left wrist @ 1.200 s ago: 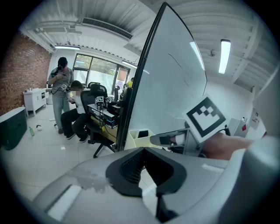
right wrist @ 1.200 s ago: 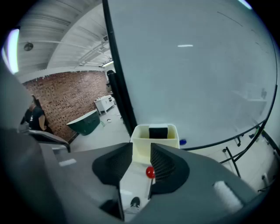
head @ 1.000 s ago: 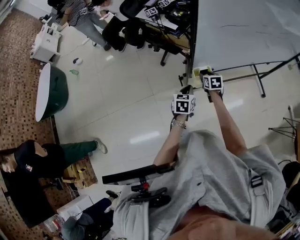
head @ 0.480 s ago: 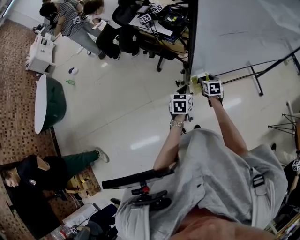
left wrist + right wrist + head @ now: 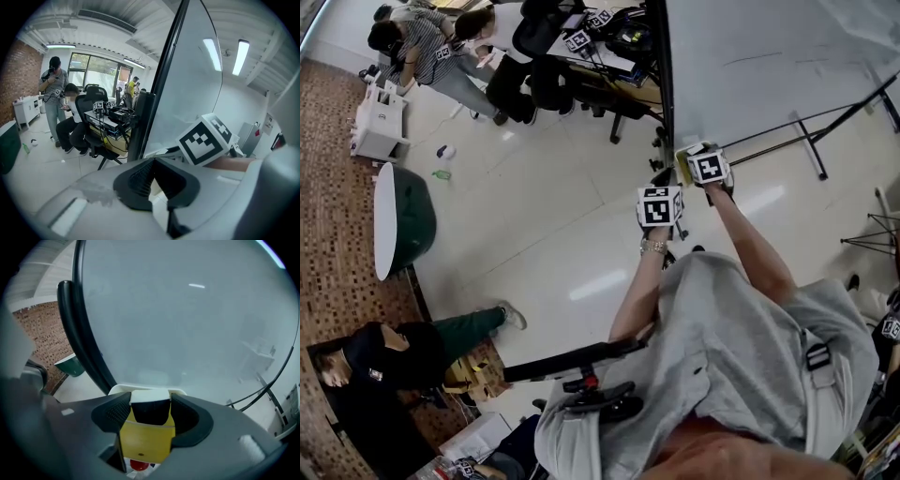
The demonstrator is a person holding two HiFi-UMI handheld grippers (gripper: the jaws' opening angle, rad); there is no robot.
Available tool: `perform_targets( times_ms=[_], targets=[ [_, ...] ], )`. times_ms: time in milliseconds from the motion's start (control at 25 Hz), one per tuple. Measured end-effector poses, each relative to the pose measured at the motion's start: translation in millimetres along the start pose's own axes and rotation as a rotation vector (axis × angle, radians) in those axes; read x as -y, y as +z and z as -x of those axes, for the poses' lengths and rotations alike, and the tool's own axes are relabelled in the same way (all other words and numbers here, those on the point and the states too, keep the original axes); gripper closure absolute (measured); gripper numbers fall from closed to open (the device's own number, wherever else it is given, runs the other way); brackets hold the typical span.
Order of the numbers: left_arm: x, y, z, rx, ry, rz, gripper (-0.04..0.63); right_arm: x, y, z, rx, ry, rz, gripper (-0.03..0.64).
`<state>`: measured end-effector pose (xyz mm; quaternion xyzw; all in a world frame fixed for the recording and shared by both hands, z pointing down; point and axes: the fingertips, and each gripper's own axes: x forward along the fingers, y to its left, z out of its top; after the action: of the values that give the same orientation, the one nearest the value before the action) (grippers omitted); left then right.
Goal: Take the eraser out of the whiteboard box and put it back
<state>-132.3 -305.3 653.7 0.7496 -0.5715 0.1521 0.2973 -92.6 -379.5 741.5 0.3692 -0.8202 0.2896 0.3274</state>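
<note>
Opening R gripper (image 5: 150, 402) jaws round yellow eraser (image 5: 147, 438) at whiteboard box (image 5: 117, 389); grip loosening, so put-back prob. nearly done. L gripper (image 5: 153, 174) closed, empty.

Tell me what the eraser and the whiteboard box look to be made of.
Eraser: the yellow body looks like smooth, matte hard plastic, evenly coloured with no grain. The black band at its far end looks like felt, dull and without shine. Whiteboard box: white, probably moulded plastic, judging by its rounded, slightly glossy rim.
</note>
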Motion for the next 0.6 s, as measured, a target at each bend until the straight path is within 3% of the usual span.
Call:
perform_targets(
  times_ms=[120, 320, 440, 600],
  targets=[
    [2.6, -3.5, 0.0, -0.008, -0.005, -0.002, 0.592, 25.7, 13.6, 25.8, 0.067, -0.058, 0.032, 0.345],
    [0.7, -2.9, -4.2, -0.010, -0.007, 0.005, 0.592, 15.8, 46.5, 105.0, 0.217, 0.046, 0.004, 0.345],
    [6.9, 0.4, -10.5, -0.007, -0.022, 0.003, 0.592, 10.3, 45.3, 130.0, 0.218, 0.072, 0.052, 0.345],
    [15.1, 5.0, -14.6, -0.001, -0.039, -0.006, 0.592, 21.2, 28.4, 126.4, 0.195, 0.036, 0.022, 0.345]
  ],
)
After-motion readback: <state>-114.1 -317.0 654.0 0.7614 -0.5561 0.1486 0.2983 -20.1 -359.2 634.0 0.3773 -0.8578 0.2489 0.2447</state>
